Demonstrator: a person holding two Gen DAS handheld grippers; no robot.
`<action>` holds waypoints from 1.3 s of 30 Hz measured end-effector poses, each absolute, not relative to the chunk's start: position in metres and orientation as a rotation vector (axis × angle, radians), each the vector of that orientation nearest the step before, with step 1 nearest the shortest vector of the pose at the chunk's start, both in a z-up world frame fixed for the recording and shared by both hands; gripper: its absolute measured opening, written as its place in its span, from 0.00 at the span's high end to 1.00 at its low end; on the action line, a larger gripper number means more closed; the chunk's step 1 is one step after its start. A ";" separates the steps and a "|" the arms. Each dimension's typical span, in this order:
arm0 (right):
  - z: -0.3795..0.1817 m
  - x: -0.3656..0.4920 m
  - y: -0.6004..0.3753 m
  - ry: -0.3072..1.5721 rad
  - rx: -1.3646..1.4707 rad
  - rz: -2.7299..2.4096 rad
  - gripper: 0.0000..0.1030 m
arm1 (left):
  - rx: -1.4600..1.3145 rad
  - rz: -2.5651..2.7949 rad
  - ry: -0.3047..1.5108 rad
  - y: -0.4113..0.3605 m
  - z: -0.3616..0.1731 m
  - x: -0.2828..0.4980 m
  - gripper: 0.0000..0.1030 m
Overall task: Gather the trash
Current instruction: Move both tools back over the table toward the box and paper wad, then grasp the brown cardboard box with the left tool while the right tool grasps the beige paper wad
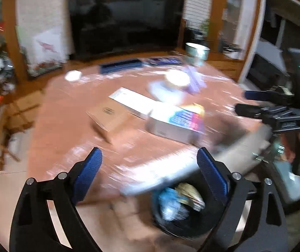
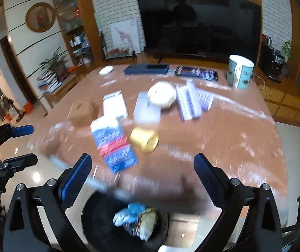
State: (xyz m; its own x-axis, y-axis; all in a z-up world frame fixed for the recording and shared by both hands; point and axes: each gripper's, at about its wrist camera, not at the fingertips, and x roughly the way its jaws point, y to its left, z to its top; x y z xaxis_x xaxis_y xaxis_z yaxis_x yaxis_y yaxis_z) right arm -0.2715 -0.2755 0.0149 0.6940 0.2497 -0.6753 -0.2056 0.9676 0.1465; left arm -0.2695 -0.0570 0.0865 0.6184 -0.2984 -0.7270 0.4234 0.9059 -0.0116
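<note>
A black trash bin [image 1: 183, 224] stands on the floor at the table's near edge, holding crumpled blue and yellowish trash [image 1: 179, 201]; it also shows in the right wrist view [image 2: 99, 216] with the trash [image 2: 137, 218] inside. My left gripper [image 1: 150, 168] is open and empty above the bin. My right gripper [image 2: 142, 168] is open and empty above the bin too; it shows in the left wrist view [image 1: 242, 100] at the right. On the table [image 2: 213, 130] lie a gold can [image 2: 144, 139], a blue-and-white box [image 2: 114, 145], a brown box [image 2: 80, 109] and a white roll [image 2: 161, 94].
A mug [image 2: 240, 74], a phone [image 2: 196, 72], a dark flat case [image 2: 146, 68] and blister packs [image 2: 188, 103] sit further back on the table. A large TV [image 2: 198, 23] stands behind. Shelves and a plant [image 2: 55, 63] are at the left.
</note>
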 end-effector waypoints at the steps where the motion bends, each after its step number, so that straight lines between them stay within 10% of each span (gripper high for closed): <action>1: 0.016 -0.258 -0.274 0.770 0.058 0.230 0.07 | 0.171 -0.391 0.794 -0.054 0.086 -0.258 0.10; 39: -0.042 -0.093 -0.287 0.935 0.431 0.161 0.31 | 0.275 -0.459 0.911 -0.049 0.019 -0.128 0.10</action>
State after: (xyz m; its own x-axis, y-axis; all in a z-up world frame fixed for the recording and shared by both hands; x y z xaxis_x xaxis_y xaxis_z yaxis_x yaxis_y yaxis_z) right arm -0.0930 -0.2873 -0.0416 0.5893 0.3175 -0.7429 0.0501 0.9034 0.4259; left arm -0.1282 -0.0492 0.0189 0.5265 -0.2643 -0.8081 0.4923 0.8697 0.0362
